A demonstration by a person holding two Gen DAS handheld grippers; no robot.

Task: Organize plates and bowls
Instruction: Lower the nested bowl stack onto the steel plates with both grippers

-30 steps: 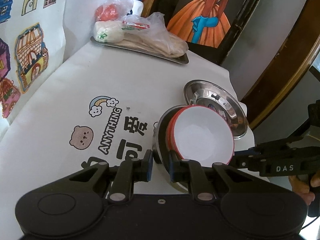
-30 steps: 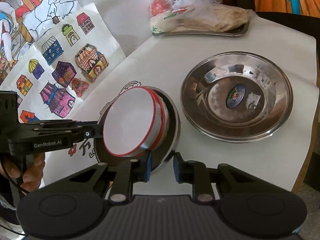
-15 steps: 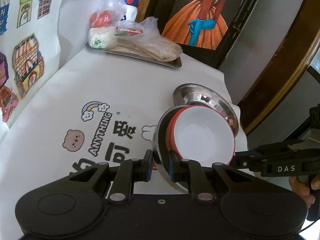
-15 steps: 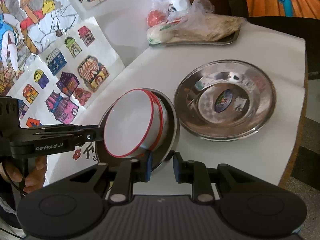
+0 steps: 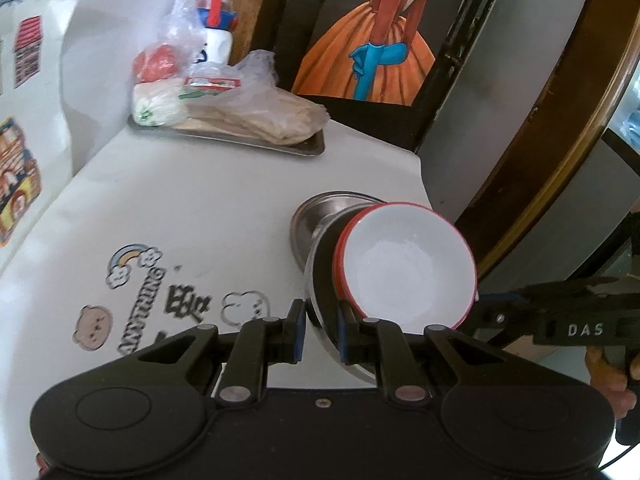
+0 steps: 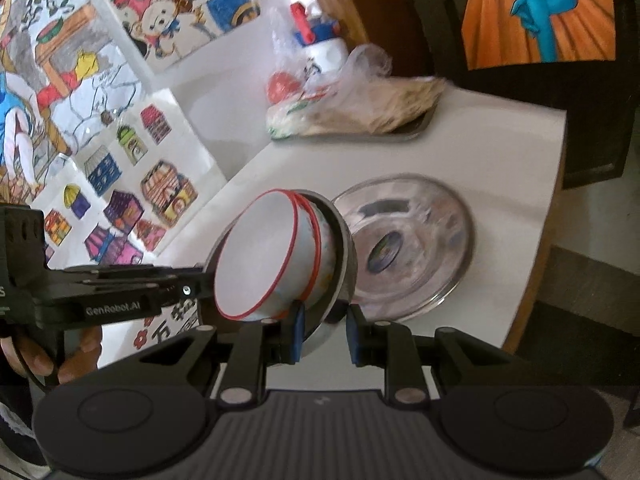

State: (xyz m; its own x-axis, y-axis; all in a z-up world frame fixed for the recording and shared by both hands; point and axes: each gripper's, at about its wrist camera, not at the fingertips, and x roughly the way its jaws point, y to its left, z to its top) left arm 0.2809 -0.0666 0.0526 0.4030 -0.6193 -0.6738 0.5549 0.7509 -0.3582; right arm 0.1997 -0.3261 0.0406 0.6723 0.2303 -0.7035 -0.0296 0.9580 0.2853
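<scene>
A steel plate (image 5: pixel 320 304) (image 6: pixel 344 272) carries two stacked white bowls with red rims (image 5: pixel 408 268) (image 6: pixel 260 256). Both grippers hold this plate by its rim from opposite sides, lifted above the table and tilted. My left gripper (image 5: pixel 320 332) is shut on the near rim in its view. My right gripper (image 6: pixel 322 332) is shut on the rim in its view. A second steel plate (image 6: pixel 432 240) (image 5: pixel 308 216) lies flat on the white table just behind the lifted stack.
A steel tray (image 5: pixel 280 146) (image 6: pixel 404 130) with bagged food stands at the table's back edge, with a bottle (image 5: pixel 218 36) behind it. The table's right edge (image 6: pixel 548 208) is close to the flat plate. Drawings cover the wall on the left.
Both grippers have lifted the plate with the bowls higher above the table and carried it toward the flat steel plate, which now shows partly behind it.
</scene>
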